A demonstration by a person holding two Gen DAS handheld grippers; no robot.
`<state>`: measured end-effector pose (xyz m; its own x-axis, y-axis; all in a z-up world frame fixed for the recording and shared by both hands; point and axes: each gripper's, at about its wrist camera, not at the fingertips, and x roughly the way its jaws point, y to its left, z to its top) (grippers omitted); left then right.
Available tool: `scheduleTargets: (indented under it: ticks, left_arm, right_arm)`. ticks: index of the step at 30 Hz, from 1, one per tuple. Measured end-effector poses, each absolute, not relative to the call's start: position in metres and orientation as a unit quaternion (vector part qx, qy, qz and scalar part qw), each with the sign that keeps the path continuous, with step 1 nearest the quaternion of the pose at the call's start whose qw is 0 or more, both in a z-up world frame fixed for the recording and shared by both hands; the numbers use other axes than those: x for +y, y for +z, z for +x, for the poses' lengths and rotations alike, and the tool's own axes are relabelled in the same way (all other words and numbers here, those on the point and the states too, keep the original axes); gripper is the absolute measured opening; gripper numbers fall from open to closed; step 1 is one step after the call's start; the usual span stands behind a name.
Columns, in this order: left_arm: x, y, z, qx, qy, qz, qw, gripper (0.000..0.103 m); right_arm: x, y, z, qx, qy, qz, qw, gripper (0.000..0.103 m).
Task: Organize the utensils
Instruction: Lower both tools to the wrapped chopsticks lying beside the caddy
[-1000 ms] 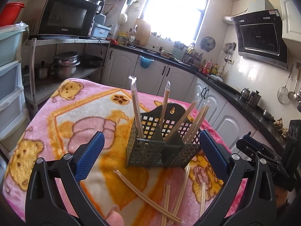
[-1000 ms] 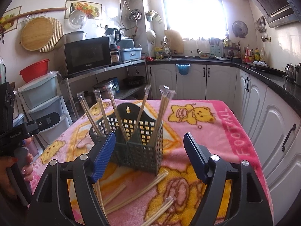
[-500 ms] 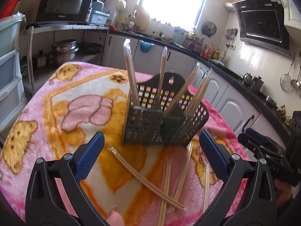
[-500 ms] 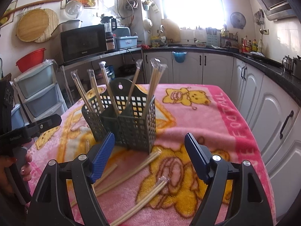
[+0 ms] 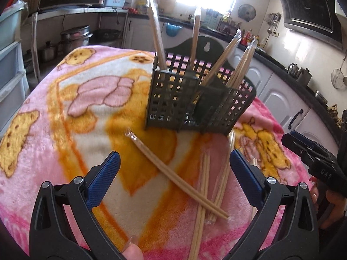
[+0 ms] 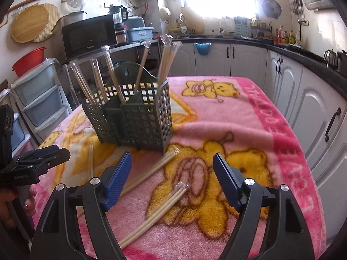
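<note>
Covering the whole table is a pink and orange cartoon blanket (image 5: 91,99), and everything lies on it ahead of the two grippers. Beyond the tips of both sets of jaws stands the dark green lattice utensil holder (image 5: 195,101), upright, with several wrapped chopstick pairs (image 6: 112,73) leaning out of its compartments at different angles. The left gripper (image 5: 174,174) has its blue-padded jaws spread wide with nothing pressed between them; a wrapped pair of loose chopsticks (image 5: 173,173) runs slantwise across the gap between the pads, flat on the blanket below them, crossing over other pairs (image 5: 203,186) that lie nearer the right-hand jaw. The right gripper (image 6: 172,177) also stands wide open and grips nothing; one wrapped pair (image 6: 158,210) lies in the gap between its jaws, its crinkled wrapper end toward the holder, and a second pair (image 6: 149,171) lies just beyond the left-hand pad, its far end close to the holder's foot. A fingertip (image 5: 132,251) of the person shows at the bottom edge behind the left jaws.
</note>
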<state>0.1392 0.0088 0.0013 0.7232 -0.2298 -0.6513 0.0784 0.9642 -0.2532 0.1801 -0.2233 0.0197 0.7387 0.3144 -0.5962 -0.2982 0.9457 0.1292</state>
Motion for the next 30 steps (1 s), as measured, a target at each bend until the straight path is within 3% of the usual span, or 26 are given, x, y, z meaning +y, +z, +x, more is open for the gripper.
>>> scheduleTargets:
  ticks: [22,26,30]
  left_arm:
    - [0.030,-0.040,0.191,0.417,-0.038,-0.103,0.902,0.092]
    - [0.033,-0.050,0.207,0.435,-0.024,-0.103,0.894,0.077]
    - [0.033,-0.055,0.219,0.444,-0.018,-0.094,0.891,0.075]
  right_arm:
    - [-0.205,-0.030,0.243,0.407,0.169,0.021,0.897,0.074]
    - [-0.206,-0.033,0.254,0.416,0.165,0.027,0.894,0.074]
    - [-0.203,-0.034,0.262,0.419,0.164,0.025,0.893,0.074]
